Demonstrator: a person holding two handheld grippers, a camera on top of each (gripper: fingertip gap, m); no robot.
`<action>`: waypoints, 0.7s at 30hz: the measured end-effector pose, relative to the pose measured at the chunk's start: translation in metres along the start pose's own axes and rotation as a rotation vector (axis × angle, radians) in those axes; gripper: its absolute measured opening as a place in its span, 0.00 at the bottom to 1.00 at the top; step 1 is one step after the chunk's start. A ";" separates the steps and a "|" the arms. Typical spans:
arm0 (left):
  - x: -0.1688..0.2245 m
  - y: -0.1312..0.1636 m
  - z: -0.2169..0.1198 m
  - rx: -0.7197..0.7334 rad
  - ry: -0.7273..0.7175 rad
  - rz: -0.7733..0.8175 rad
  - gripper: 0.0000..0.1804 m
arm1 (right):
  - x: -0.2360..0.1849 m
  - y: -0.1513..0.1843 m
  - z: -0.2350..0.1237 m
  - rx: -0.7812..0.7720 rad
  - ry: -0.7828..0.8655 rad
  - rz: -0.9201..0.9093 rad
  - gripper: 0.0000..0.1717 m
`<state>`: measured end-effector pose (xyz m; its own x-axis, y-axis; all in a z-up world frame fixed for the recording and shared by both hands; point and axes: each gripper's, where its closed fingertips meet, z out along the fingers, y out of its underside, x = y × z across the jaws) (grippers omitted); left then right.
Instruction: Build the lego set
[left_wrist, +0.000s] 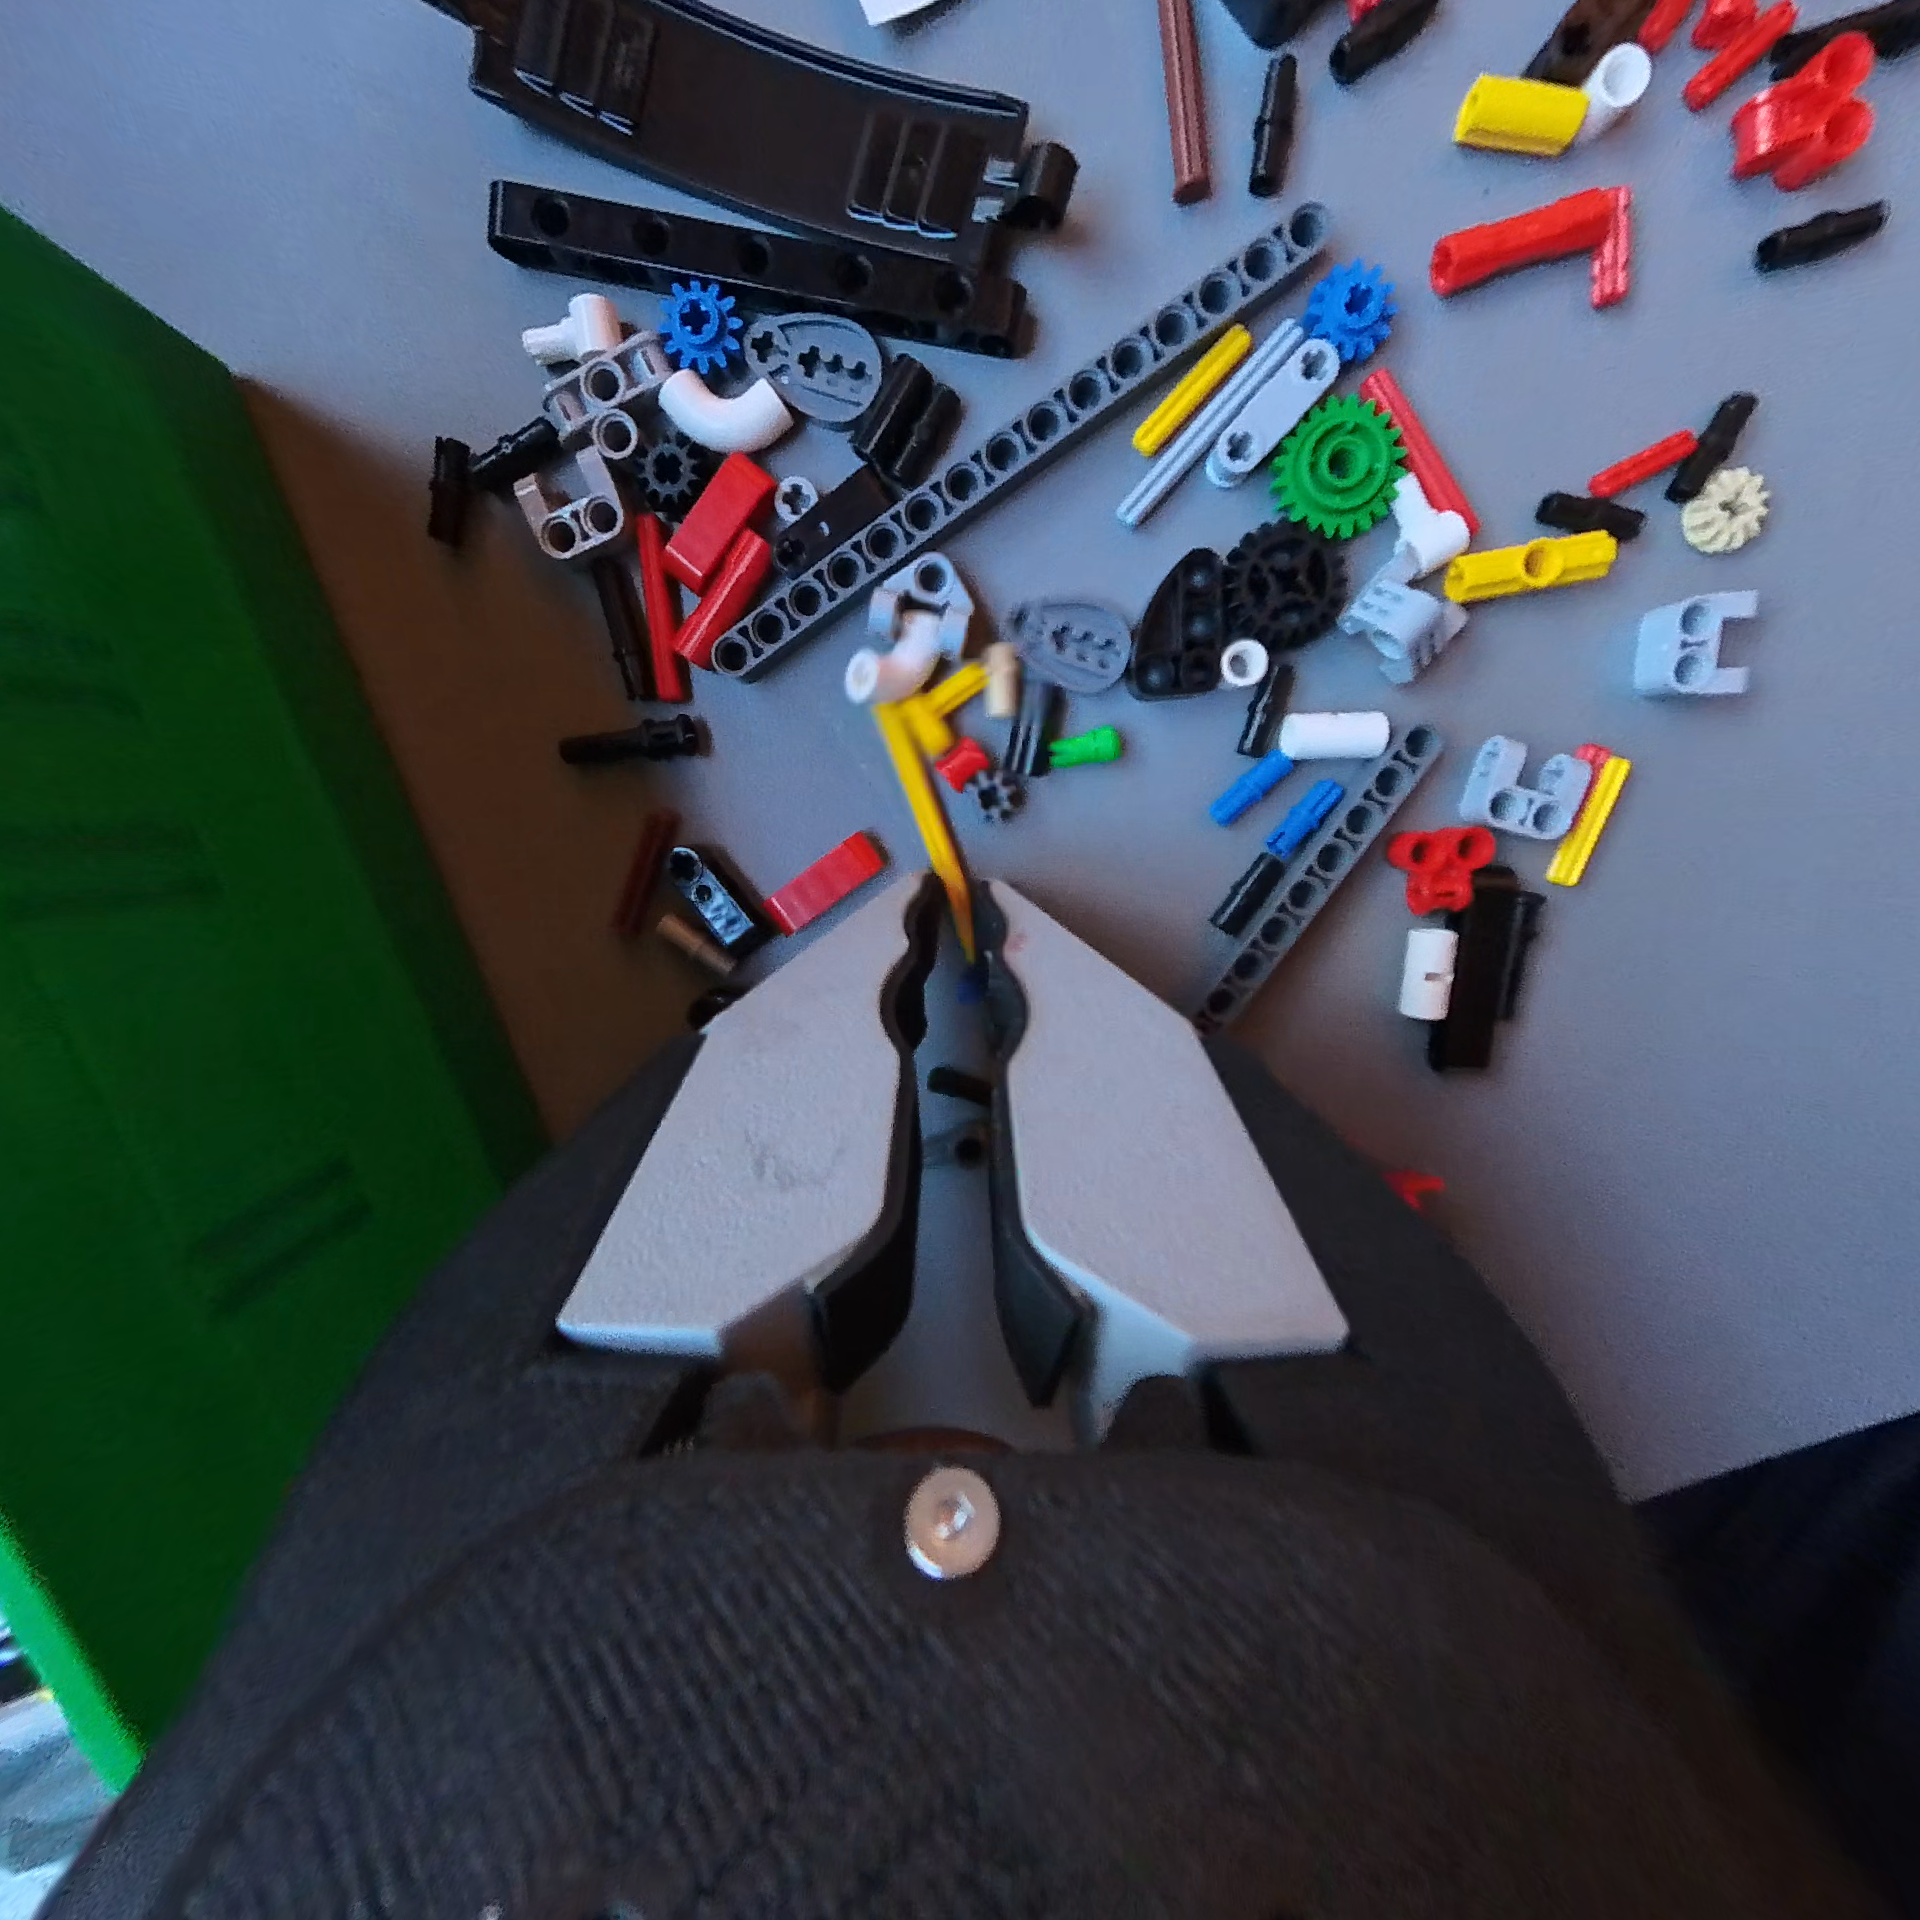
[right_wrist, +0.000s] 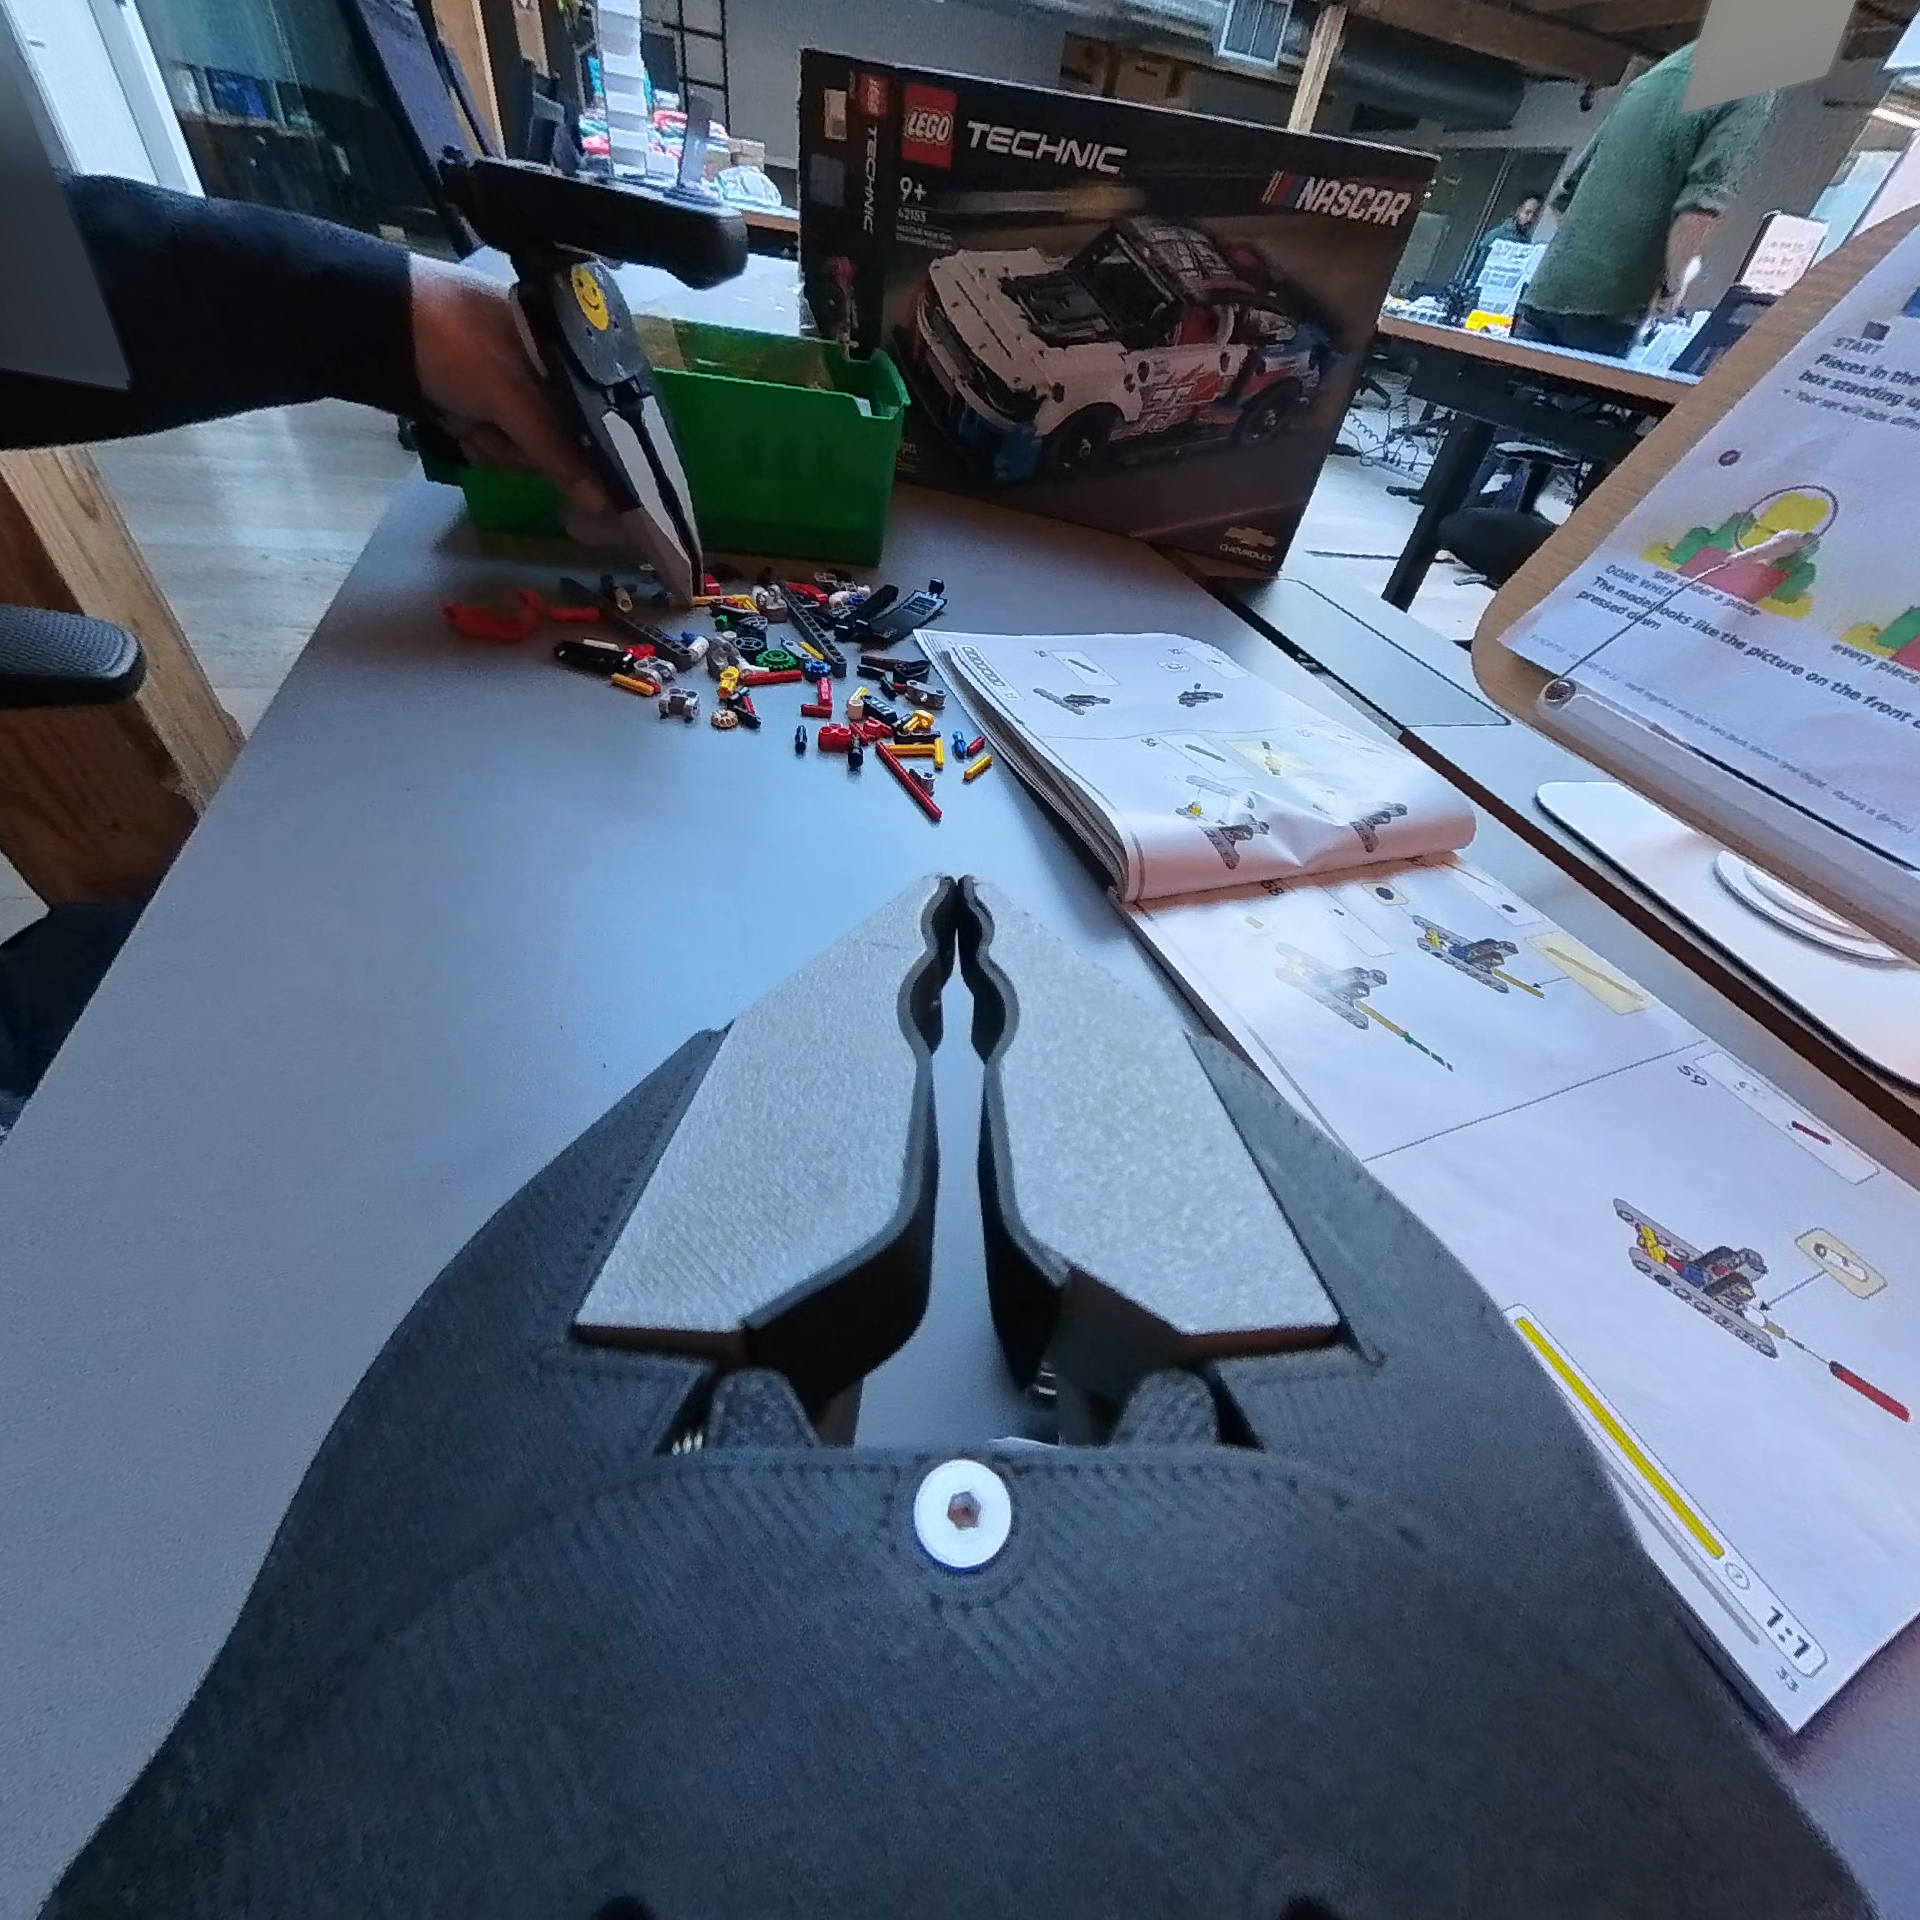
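Note:
My left gripper (left_wrist: 951, 894) is shut on a thin yellow axle (left_wrist: 914, 790), which runs forward out of the fingertips toward a small cluster of white, yellow and red pieces (left_wrist: 925, 675). It hangs over a scatter of building-toy parts (left_wrist: 1039, 468) on the grey table (left_wrist: 1714, 1039). In the right wrist view the left gripper (right_wrist: 691, 587), held by a hand, points down into the pile of parts (right_wrist: 769, 675). My right gripper (right_wrist: 956, 885) is shut with nothing between its tips, above bare table (right_wrist: 468, 883) well short of the pile.
A green bin (right_wrist: 779, 457) stands behind the pile and also shows in the left wrist view (left_wrist: 156, 935). A boxed toy set (right_wrist: 1101, 332) stands at the back. An open instruction booklet (right_wrist: 1195, 758) lies to the right. A stand with a printed sheet (right_wrist: 1766, 540) is at far right. Spacing between my two grippers at the tips: around 40 cm.

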<state>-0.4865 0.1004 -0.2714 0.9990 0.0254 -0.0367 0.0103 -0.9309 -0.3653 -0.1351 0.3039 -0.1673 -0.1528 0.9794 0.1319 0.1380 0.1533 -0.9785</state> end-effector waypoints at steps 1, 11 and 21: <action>0.000 0.000 0.000 -0.005 -0.001 0.024 0.01 | 0.000 0.000 0.000 0.000 0.000 0.000 0.00; -0.017 -0.009 -0.019 0.035 -0.177 0.154 0.01 | 0.001 0.000 0.000 -0.001 0.002 0.003 0.00; 0.038 -0.069 -0.065 0.248 -0.120 0.272 0.01 | 0.002 -0.001 -0.002 0.006 0.008 0.002 0.00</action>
<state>-0.4462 0.1424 -0.1871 0.9514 -0.1539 -0.2667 -0.2798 -0.7936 -0.5402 -0.1340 0.3060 -0.1655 -0.1450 0.9808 0.1307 0.1322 0.1501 -0.9798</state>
